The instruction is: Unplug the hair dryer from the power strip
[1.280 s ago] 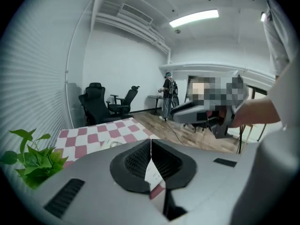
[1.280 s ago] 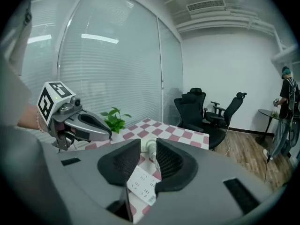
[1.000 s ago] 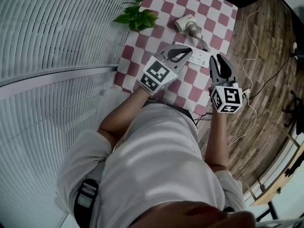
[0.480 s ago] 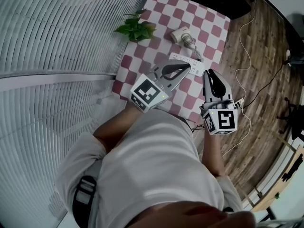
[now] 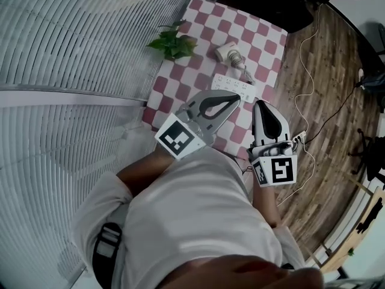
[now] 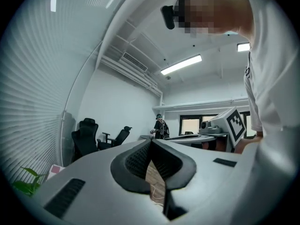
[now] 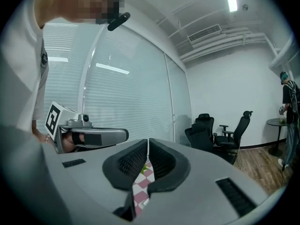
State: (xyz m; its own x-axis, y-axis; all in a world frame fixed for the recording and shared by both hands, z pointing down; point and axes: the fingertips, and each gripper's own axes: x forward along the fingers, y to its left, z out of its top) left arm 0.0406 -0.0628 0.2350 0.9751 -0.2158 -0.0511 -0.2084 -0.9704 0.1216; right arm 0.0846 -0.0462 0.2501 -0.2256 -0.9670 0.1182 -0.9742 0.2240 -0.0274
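Observation:
A white power strip (image 5: pixel 233 87) lies on a red-and-white checked mat (image 5: pixel 252 30) on the floor. The white hair dryer (image 5: pixel 228 53) lies just beyond it, and its cord runs to the strip's right end; I cannot make out the plug. Both grippers hover well above the mat, level, side by side. My left gripper (image 5: pixel 236 98) (image 6: pixel 151 143) is shut with nothing in it. My right gripper (image 5: pixel 260 105) (image 7: pixel 147 142) has just been closing and stands shut and empty. Each gripper shows in the other's view: the left gripper (image 7: pixel 89 136) and the right gripper's marker cube (image 6: pixel 235 124).
A small green plant (image 5: pixel 173 44) sits at the mat's left corner. A blind-covered glass wall (image 5: pixel 72 53) runs along the left. Thin white cables (image 5: pixel 313 59) trail over the wooden floor on the right. Office chairs (image 6: pixel 89 137) (image 7: pixel 220 135) and a standing person (image 6: pixel 160 125) are farther off.
Both grippers have lifted away from the mat and power strip, toward the camera. The right gripper's jaws have closed with nothing between them.

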